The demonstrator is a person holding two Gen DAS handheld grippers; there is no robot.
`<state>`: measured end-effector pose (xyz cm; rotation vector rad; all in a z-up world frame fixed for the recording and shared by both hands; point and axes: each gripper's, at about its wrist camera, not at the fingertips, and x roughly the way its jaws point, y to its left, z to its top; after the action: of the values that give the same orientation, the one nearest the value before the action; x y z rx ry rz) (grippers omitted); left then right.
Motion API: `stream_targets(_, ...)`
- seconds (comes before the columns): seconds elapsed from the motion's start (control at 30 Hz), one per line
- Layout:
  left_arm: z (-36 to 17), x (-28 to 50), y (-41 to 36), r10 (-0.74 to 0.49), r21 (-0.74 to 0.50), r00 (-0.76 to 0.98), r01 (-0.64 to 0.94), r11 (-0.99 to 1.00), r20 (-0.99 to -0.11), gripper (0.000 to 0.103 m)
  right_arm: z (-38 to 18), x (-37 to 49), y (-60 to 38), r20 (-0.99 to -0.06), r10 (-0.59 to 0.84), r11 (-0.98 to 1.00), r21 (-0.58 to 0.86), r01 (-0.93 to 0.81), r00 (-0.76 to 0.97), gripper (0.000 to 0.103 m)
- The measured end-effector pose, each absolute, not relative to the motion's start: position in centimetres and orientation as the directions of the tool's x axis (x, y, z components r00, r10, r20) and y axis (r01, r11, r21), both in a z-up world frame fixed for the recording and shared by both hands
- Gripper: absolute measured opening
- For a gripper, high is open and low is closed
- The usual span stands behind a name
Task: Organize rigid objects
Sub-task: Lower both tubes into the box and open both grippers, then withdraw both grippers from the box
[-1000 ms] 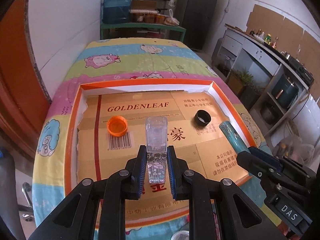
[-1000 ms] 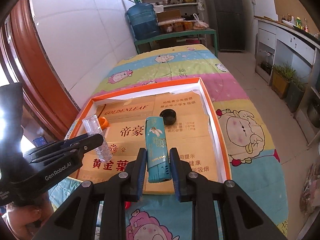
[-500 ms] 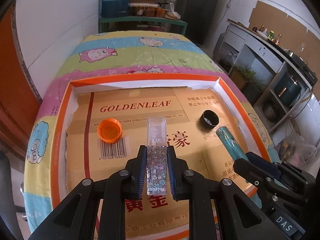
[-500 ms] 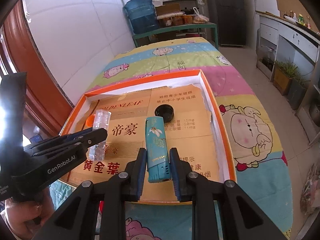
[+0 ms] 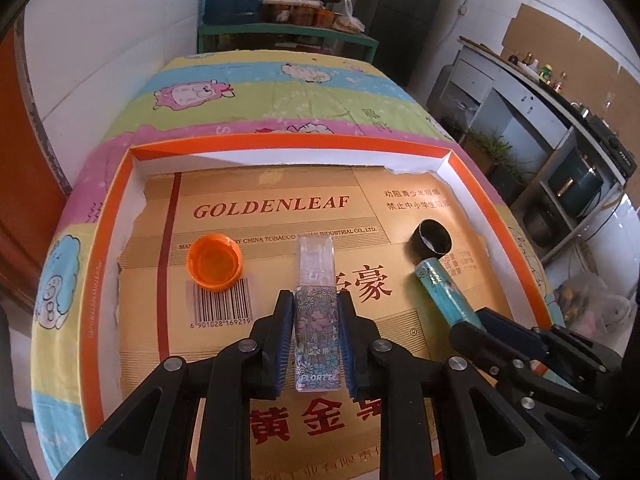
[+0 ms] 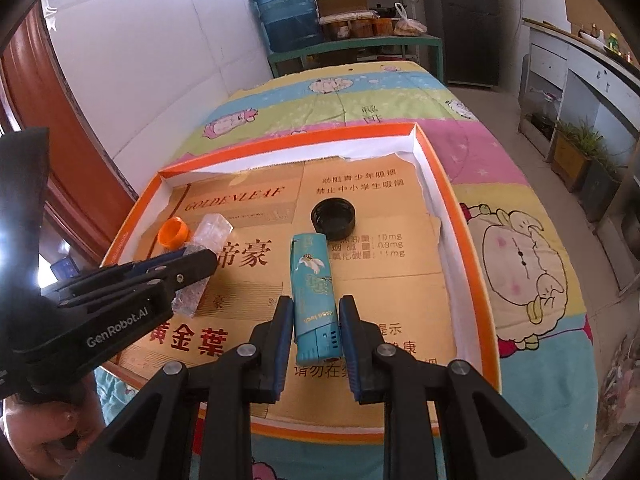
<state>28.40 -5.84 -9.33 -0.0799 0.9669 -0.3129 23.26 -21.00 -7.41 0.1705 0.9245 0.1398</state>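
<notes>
My left gripper (image 5: pixel 316 340) is shut on a clear floral-print bottle (image 5: pixel 316 312), held low over the cardboard floor of the orange-rimmed tray (image 5: pixel 104 280). My right gripper (image 6: pixel 314 340) is shut on a teal lighter (image 6: pixel 314 288), also low over the tray (image 6: pixel 464 240). An orange cap (image 5: pixel 214 262) lies left of the bottle, and a black cap (image 5: pixel 432 238) lies just beyond the lighter's tip (image 5: pixel 440 292). In the right wrist view the orange cap (image 6: pixel 173 232), the bottle (image 6: pixel 204 256) and the black cap (image 6: pixel 334 218) also show, with the left gripper (image 6: pixel 188 264) at the left.
The tray sits on a table with a colourful cartoon cloth (image 5: pixel 272 96). A green shelf with a water jug (image 6: pixel 288 16) stands behind the table. A wall runs along the left and a counter (image 5: pixel 560 120) along the right.
Both grippers have moved forward and lower into the tray with their objects. The bottle and lighter now sit closer to the cardboard floor.
</notes>
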Motion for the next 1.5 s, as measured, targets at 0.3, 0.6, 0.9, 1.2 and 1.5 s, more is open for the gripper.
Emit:
stream_targets(0.3,-9.3,28.2,-4.7,-0.339,-0.264,0.53,0.213,0.941,-0.777,0.051,-7.7,23.4,-21.0,-0.776,0.19,0.978,0.205,-0.045,0.602,0.032)
stream_targets(0.6,-7.6,26.1,-3.9,-0.289,-0.208,0.572,0.205,0.956,-0.767,0.059,-6.4,22.0,-20.8,-0.762,0.181,0.98,0.193,-0.048,0.622,0.046)
stream_targets(0.9,-5.7,22.7,-2.6,-0.286,-0.208,0.601,0.197,0.958,-0.747,0.059,-4.8,19.4,-20.9,-0.748,0.179,0.979,0.2,-0.04,0.639,0.046)
stream_targets(1.2,-4.1,18.6,-2.0,-0.294,-0.204,0.628,0.212,0.956,-0.721,0.059,-3.7,16.3,-20.8,-0.74,0.174,0.98,0.195,-0.04,0.65,0.046)
stream_targets(1.5,-3.1,14.6,-1.3,-0.268,-0.168,0.646,0.213,0.962,-0.714,0.059,-2.9,12.7,-20.4,-0.732,0.168,0.982,0.184,-0.046,0.66,0.046)
